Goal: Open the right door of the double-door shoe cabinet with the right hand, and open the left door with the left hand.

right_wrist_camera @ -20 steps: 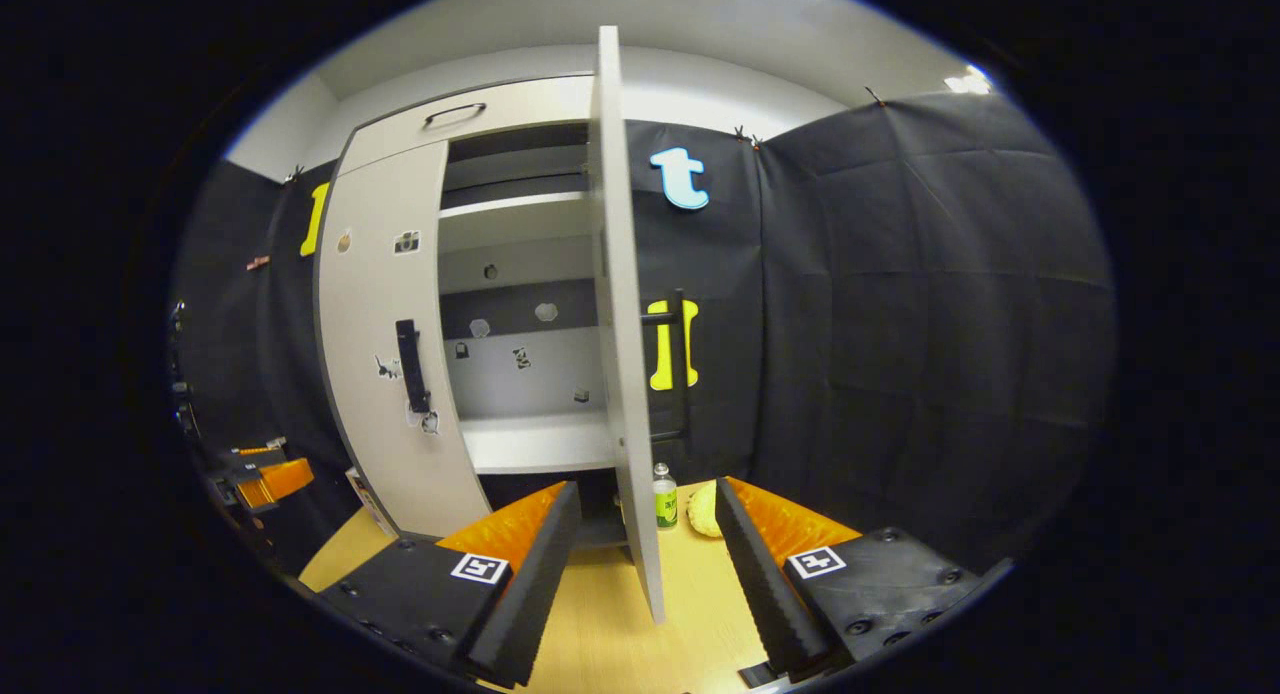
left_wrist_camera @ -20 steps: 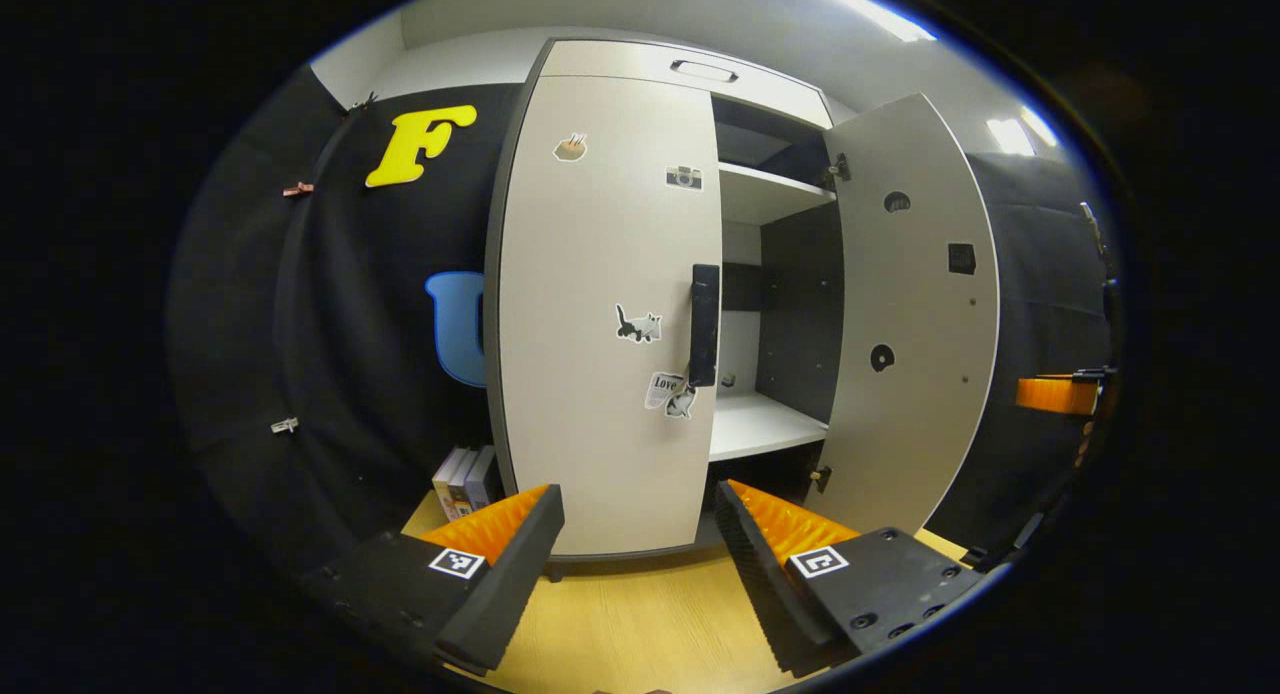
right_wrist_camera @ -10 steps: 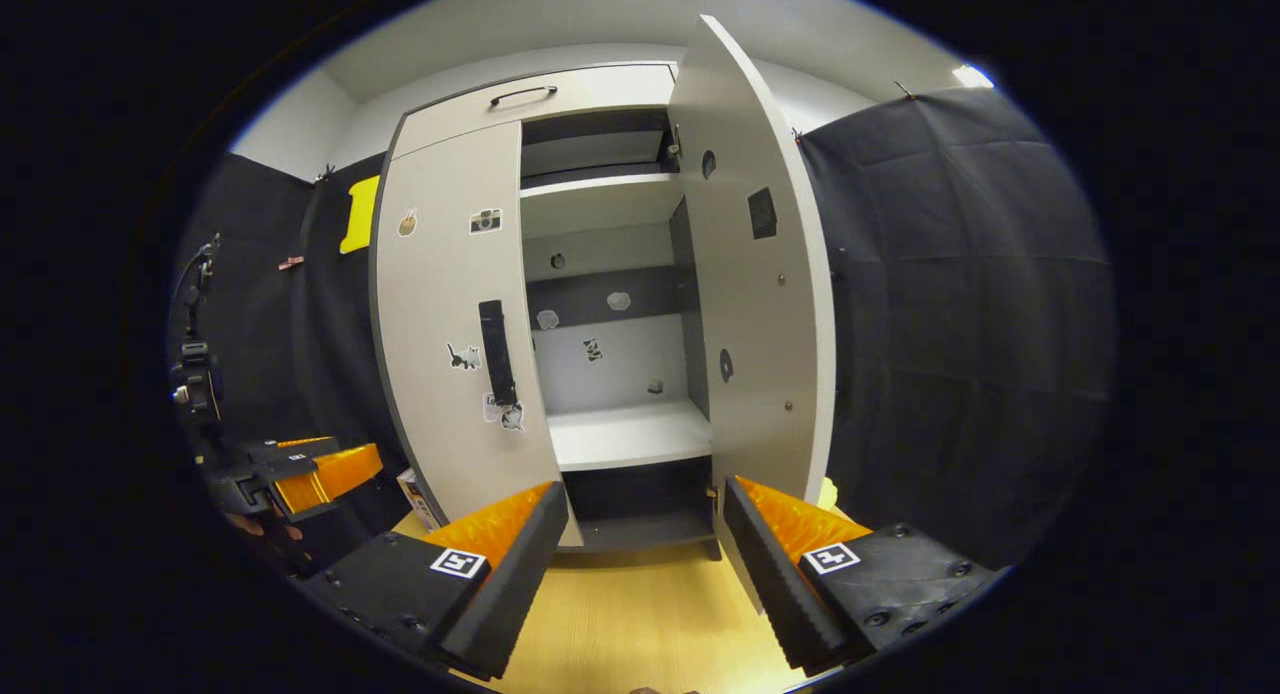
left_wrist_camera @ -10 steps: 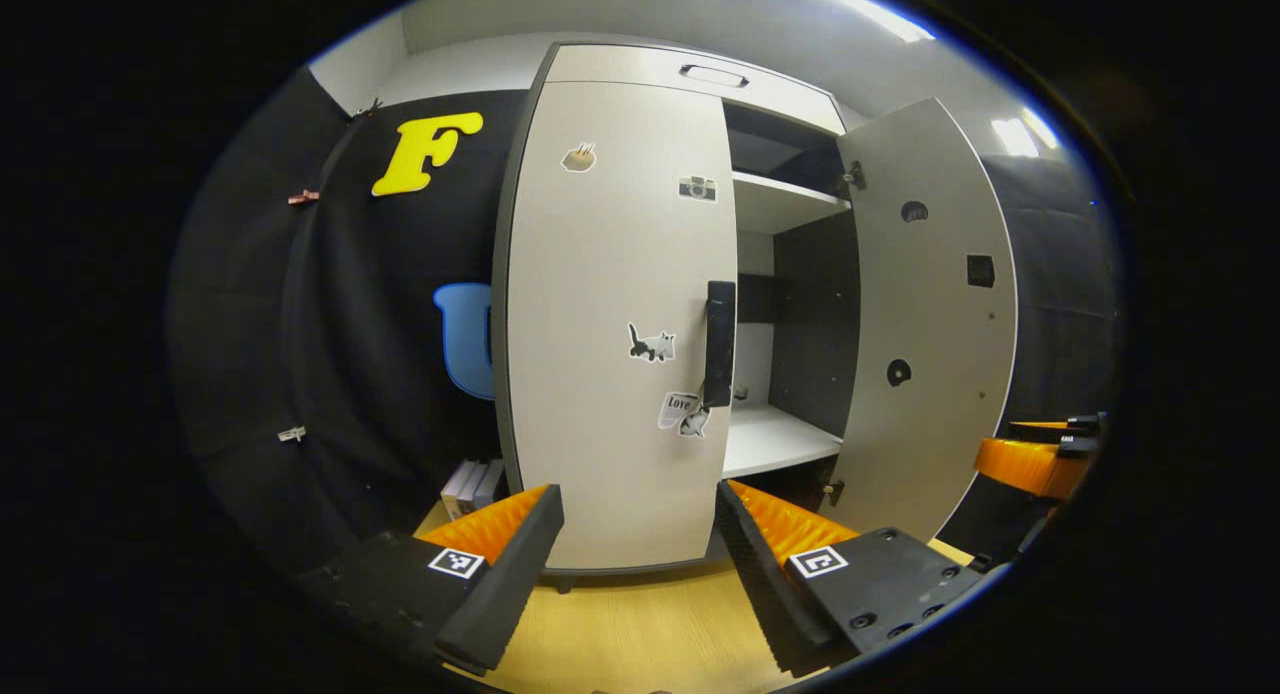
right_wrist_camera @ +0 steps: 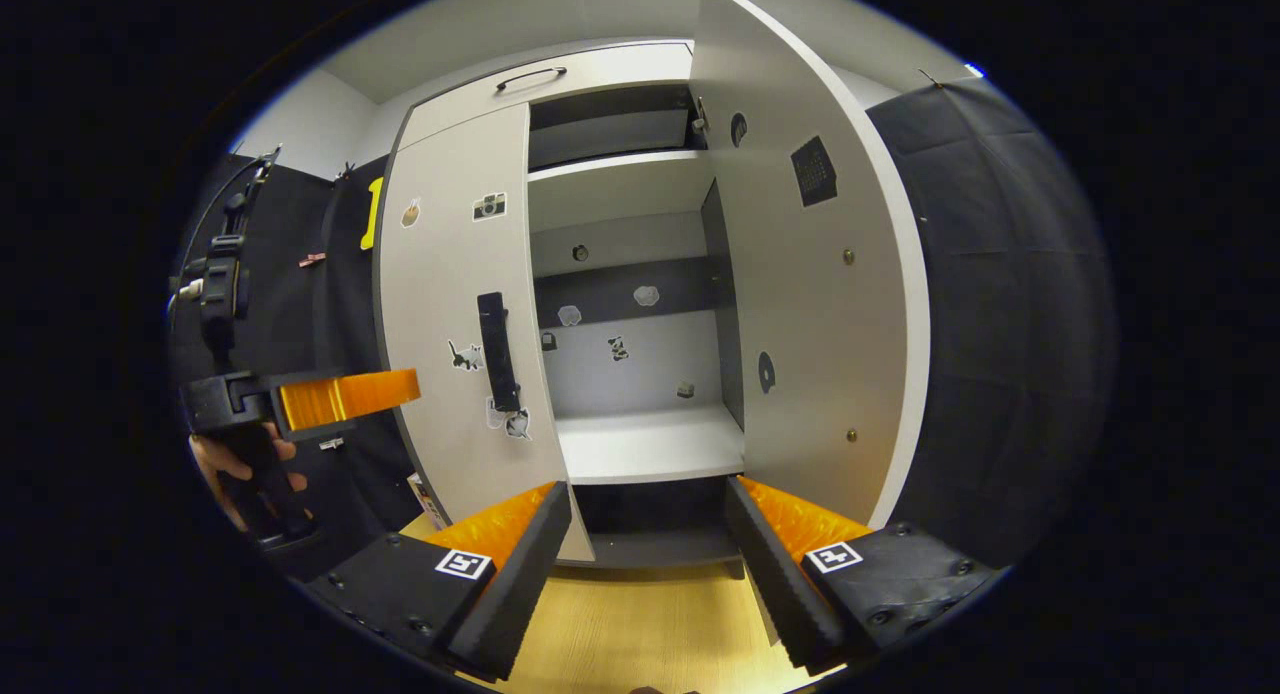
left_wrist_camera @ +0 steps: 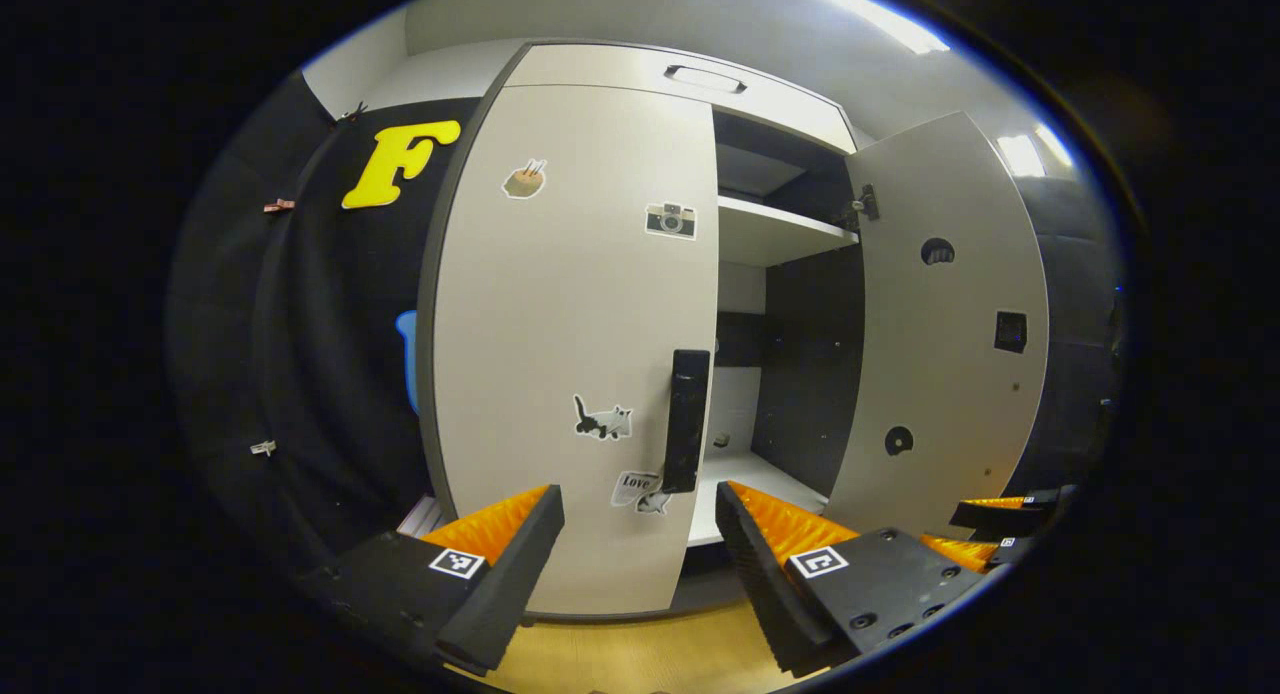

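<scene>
Pale grey right door [right_wrist_camera: 810, 304]: swung open | sticker-covered pale grey left door [left_wrist_camera: 570, 344]: closed, black bar handle [left_wrist_camera: 686, 419] untouched | left gripper [left_wrist_camera: 640, 554]: fingers spread, empty | right gripper [right_wrist_camera: 650, 564]: fingers spread, empty

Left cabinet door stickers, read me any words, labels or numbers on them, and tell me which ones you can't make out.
"Love": on the paper-scrap sticker low on the closed left door, beside the black handle.
Smaller print under that word: too small to read.
Cat sticker, camera sticker, top-left sticker: pictures, no readable text.
</scene>
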The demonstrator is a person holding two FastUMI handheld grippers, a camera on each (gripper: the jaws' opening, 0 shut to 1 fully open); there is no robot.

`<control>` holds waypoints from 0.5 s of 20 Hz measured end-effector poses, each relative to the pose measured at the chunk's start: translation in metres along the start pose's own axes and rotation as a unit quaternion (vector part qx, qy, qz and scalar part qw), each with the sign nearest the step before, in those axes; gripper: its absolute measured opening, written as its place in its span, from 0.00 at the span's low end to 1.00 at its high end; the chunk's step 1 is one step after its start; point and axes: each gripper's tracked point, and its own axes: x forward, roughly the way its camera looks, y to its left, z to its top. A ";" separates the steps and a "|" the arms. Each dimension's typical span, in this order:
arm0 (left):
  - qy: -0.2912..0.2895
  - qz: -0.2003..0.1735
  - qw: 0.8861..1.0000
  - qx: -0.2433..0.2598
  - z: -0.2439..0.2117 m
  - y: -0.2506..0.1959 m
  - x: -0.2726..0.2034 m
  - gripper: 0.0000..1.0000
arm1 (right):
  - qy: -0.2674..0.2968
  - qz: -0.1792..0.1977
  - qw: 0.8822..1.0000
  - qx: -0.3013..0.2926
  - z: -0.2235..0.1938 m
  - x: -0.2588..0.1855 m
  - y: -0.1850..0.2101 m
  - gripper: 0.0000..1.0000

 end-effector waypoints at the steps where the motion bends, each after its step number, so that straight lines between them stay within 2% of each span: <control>1: -0.003 0.003 1.000 0.005 0.004 0.000 0.010 0.95 | -0.003 0.004 1.000 0.005 0.000 0.000 0.001 0.98; 4: 0.002 0.011 1.000 0.024 0.005 -0.005 0.044 0.92 | 0.004 0.017 1.000 0.002 -0.014 -0.004 0.004 0.98; 5: 0.004 0.015 1.000 0.025 0.005 -0.007 0.053 0.95 | 0.008 0.023 1.000 0.004 -0.018 -0.004 0.008 0.98; 7: 0.006 0.019 0.999 0.029 0.004 -0.012 0.071 0.95 | 0.014 0.041 0.999 0.008 -0.023 -0.006 0.015 0.98; 10: 0.012 0.023 0.999 0.033 -0.001 -0.016 0.093 0.95 | 0.008 0.054 0.998 -0.021 -0.024 -0.002 0.016 0.98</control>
